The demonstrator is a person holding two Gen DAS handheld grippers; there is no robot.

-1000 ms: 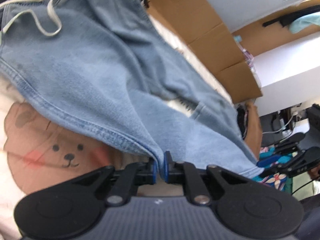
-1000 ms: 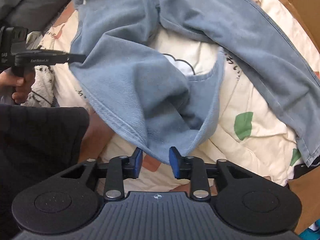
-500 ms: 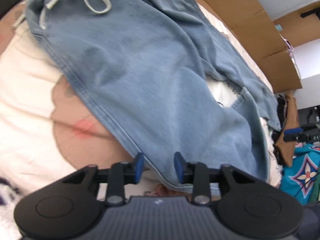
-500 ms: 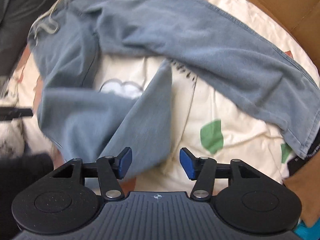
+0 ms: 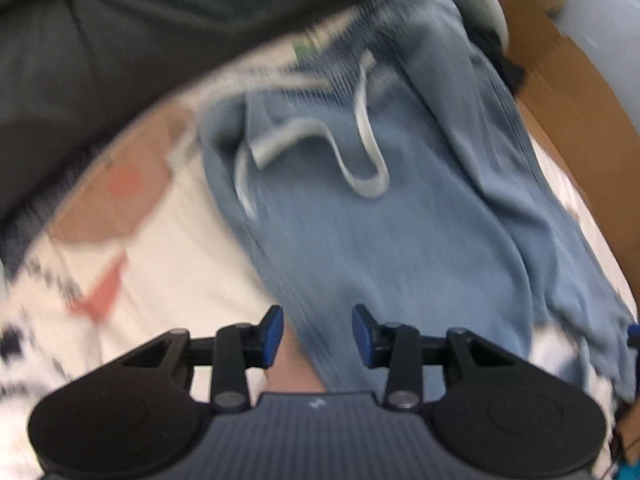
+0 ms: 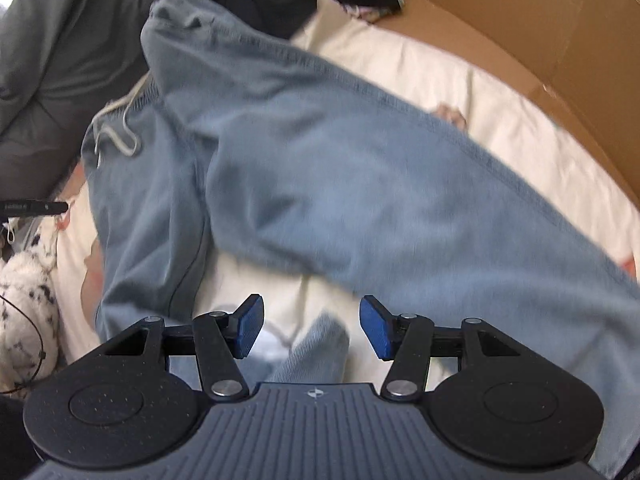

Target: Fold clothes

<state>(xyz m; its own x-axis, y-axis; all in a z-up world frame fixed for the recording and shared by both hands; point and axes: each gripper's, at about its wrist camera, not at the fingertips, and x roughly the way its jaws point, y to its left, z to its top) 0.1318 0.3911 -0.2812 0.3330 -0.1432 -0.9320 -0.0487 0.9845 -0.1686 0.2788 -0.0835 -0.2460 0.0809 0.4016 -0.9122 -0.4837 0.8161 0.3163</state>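
- A second ago both grippers pinched hems of the light blue jeans (image 6: 360,184); now both have let go and the cloth lies spread on the cream bedspread (image 6: 460,92).
- Left gripper (image 5: 318,334): jaws opening, moderately apart, cloth below them, pads not pressing.
- Right gripper (image 6: 312,328): jaws wide, empty, over a hem.
- Waistband drawstring (image 5: 360,148) lies toward the bed's far edge.

Light blue jeans (image 6: 320,184) sprawl over a cream bedspread (image 6: 460,92) – the right claw (image 6: 311,328) gapes above one hem, pads clear of the cloth.
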